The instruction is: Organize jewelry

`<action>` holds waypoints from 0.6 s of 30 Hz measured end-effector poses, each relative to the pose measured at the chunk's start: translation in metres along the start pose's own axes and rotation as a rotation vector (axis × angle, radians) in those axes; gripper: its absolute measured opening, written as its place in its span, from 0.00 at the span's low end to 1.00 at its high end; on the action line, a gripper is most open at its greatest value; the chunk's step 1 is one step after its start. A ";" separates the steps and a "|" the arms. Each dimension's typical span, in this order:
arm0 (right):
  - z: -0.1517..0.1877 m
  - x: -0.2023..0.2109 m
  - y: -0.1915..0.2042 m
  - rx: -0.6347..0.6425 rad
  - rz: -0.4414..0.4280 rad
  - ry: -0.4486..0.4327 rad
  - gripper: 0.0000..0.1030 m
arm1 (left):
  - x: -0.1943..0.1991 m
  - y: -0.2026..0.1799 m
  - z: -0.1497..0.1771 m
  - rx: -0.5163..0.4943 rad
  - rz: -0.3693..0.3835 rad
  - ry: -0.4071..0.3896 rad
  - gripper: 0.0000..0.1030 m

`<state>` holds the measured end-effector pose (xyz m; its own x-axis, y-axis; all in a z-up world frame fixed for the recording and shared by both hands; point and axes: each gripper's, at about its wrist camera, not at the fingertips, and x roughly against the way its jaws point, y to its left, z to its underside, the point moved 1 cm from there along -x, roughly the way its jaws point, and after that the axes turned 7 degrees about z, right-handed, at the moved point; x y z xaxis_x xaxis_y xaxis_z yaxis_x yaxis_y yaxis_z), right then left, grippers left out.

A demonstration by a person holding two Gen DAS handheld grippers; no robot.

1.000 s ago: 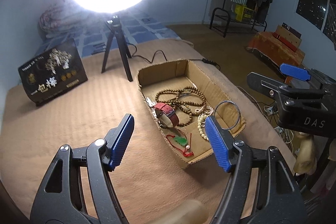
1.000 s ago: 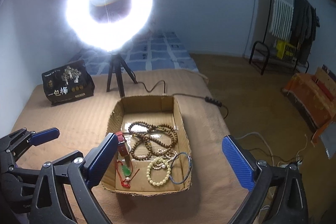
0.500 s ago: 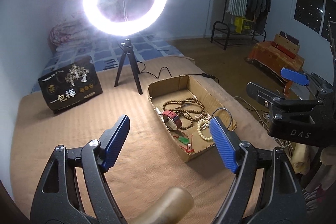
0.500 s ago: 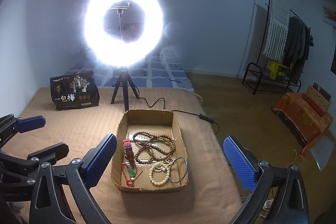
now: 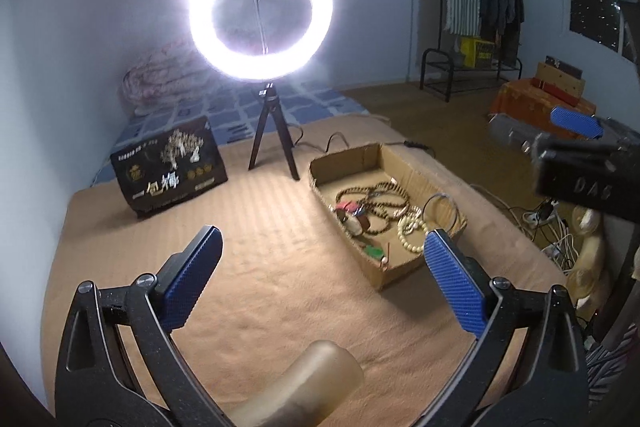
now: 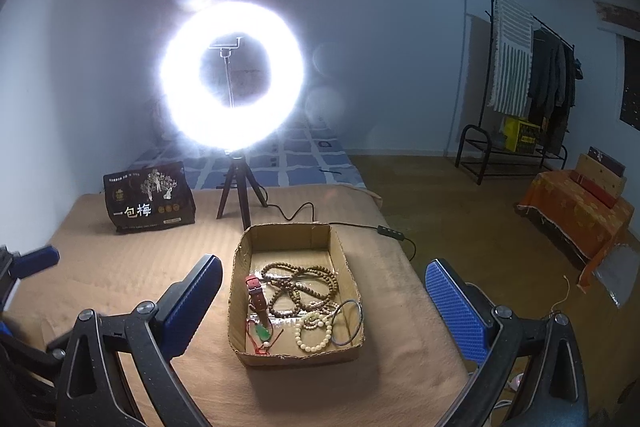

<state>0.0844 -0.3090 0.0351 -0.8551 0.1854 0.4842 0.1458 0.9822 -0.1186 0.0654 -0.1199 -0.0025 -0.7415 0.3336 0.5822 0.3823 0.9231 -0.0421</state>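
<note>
A shallow cardboard box (image 6: 336,247) stands on the tan bed cover and also shows in the left wrist view (image 5: 352,157). It holds brown bead strands (image 6: 304,287), a red-strapped watch (image 6: 256,295), a green pendant on red cord (image 6: 263,333), a cream bead bracelet (image 6: 314,335) and a thin metal bangle (image 6: 348,321). My right gripper (image 6: 320,301) is open and empty, held above and short of the box. My left gripper (image 5: 320,271) is open and empty, left of the box.
A lit ring light on a tripod (image 6: 232,87) stands behind the box, its cable (image 6: 360,225) trailing right. A black printed bag (image 6: 148,197) sits at the back left. The bed's right edge drops to floor with cables (image 5: 556,227).
Both grippers have pulled back and risen away from the box, which looks smaller and farther. The jewelry in the box has not moved.
</note>
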 end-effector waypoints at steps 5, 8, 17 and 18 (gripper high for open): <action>0.002 -0.002 0.002 0.006 0.008 0.003 1.00 | -0.003 0.002 0.002 -0.005 -0.034 0.035 1.00; 0.004 -0.004 0.003 0.014 0.013 0.006 1.00 | -0.002 0.003 0.004 -0.008 -0.033 0.026 1.00; 0.006 -0.006 0.002 0.005 0.014 0.020 1.00 | 0.001 0.007 0.003 0.001 -0.034 0.023 1.00; 0.007 -0.006 0.002 0.008 0.014 0.021 1.00 | 0.001 0.007 0.003 0.001 -0.032 0.023 1.00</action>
<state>0.0865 -0.3081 0.0262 -0.8425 0.2002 0.5001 0.1542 0.9792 -0.1321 0.0660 -0.1124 -0.0047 -0.7404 0.2992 0.6018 0.3578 0.9335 -0.0240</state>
